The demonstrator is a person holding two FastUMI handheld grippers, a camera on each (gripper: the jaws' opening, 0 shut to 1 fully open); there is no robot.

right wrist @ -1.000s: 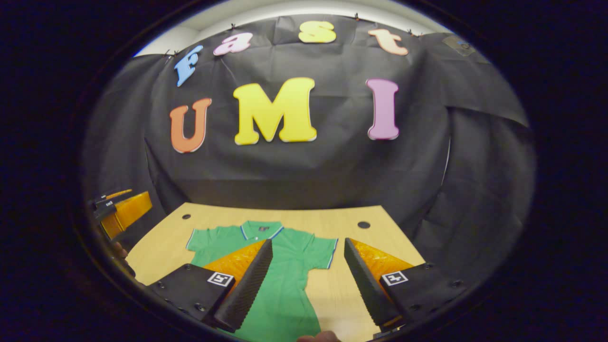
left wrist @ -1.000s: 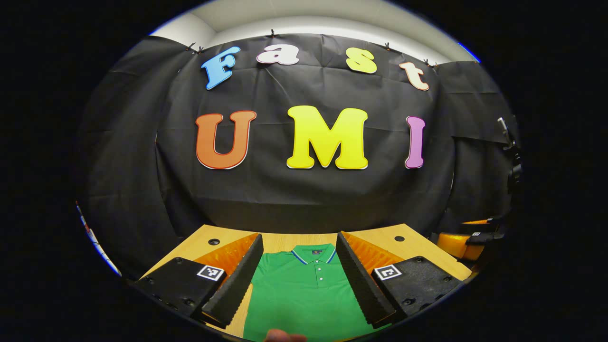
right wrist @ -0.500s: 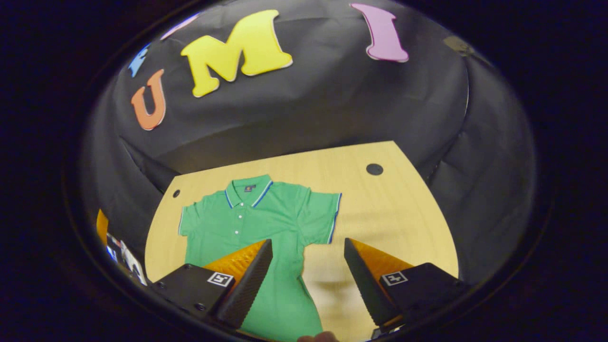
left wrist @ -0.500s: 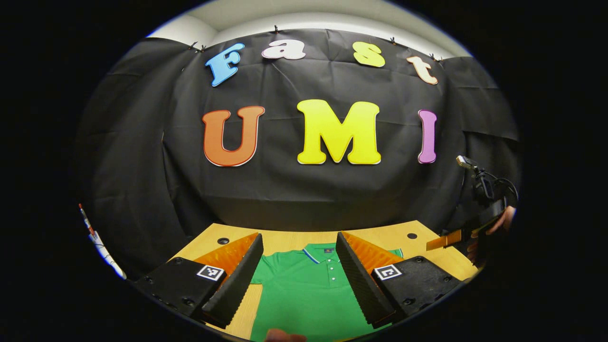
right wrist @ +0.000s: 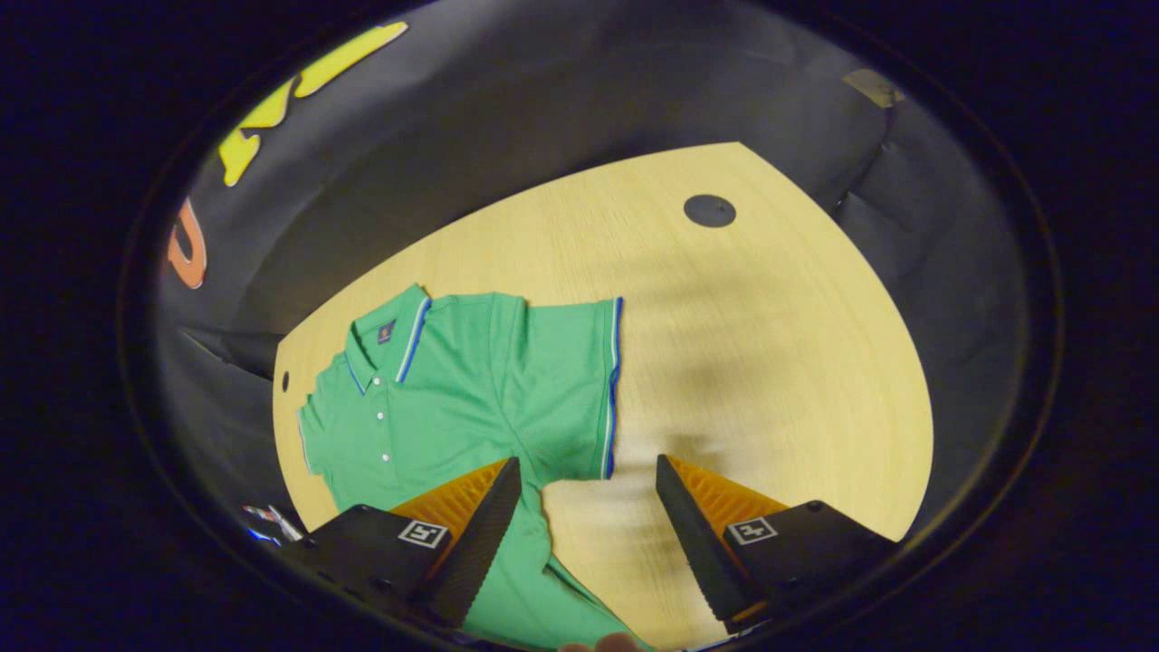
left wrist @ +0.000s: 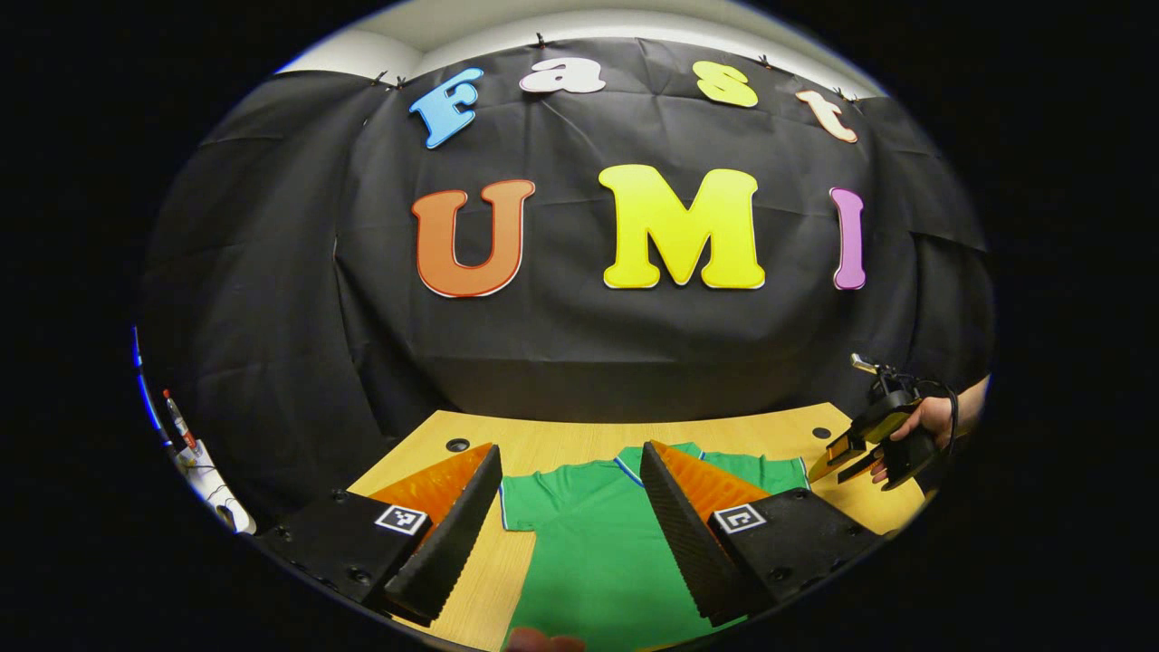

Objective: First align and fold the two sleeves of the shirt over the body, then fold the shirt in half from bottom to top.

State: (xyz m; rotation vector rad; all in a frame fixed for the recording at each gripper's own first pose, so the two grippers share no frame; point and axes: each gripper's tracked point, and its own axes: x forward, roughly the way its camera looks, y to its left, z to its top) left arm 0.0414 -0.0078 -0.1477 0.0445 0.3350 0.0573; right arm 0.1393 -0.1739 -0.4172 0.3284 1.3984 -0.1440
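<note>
A green polo shirt (right wrist: 453,398) with a blue-trimmed collar lies flat, front up, on the wooden table (right wrist: 770,362). Its short sleeve (right wrist: 566,389) with a blue-edged cuff lies spread out, just beyond my right gripper (right wrist: 587,466), which is open and hovers above the sleeve's lower corner. My left gripper (left wrist: 570,471) is open too, above the table. Between its fingers are the shirt body (left wrist: 589,543) and the other sleeve (left wrist: 518,503). In the left gripper view the right gripper (left wrist: 842,462) shows far right, held by a hand (left wrist: 933,417).
Round cable holes sit in the table at the back corners (right wrist: 709,210) (left wrist: 457,445). The black cloth wall (left wrist: 579,344) stands right behind the table. Small items, a pen among them (left wrist: 177,421), show at the far left edge.
My right gripper has tipped downward and come closer over the shirt's sleeve. My left gripper has swung left, so the shirt's other sleeve now shows between its fingers. Both stay open.
</note>
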